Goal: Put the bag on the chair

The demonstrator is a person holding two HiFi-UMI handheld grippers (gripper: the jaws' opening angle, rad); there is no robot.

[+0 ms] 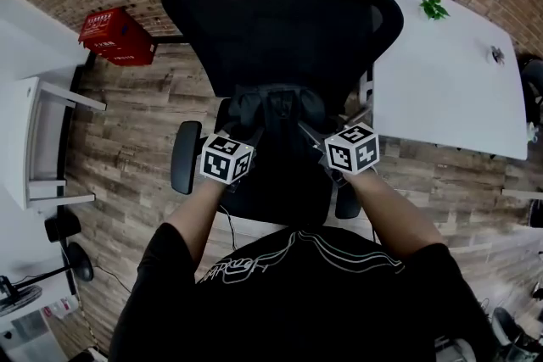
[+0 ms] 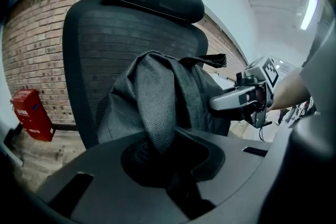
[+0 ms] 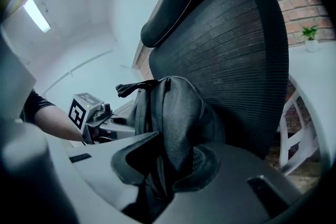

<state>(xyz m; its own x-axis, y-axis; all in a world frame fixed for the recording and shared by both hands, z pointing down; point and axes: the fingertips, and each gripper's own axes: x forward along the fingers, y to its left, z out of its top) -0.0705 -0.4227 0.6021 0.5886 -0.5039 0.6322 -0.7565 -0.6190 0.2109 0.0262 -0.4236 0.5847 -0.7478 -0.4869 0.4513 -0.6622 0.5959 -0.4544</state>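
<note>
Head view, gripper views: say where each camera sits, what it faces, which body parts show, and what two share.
Head view: on the head, looking down at chair and bag; both forearms, left gripper, right gripper show.
Left gripper view: on that gripper, facing the gripped bag; right forearm shows.
Right gripper view: likewise; left forearm shows.
Shared: bag, chair.

i can read no word or number anywhere. the white script on my shirt (image 1: 297, 301) is too small to make out. left cube (image 1: 226, 158) and right cube (image 1: 352, 148) show only square marker patterns.
</note>
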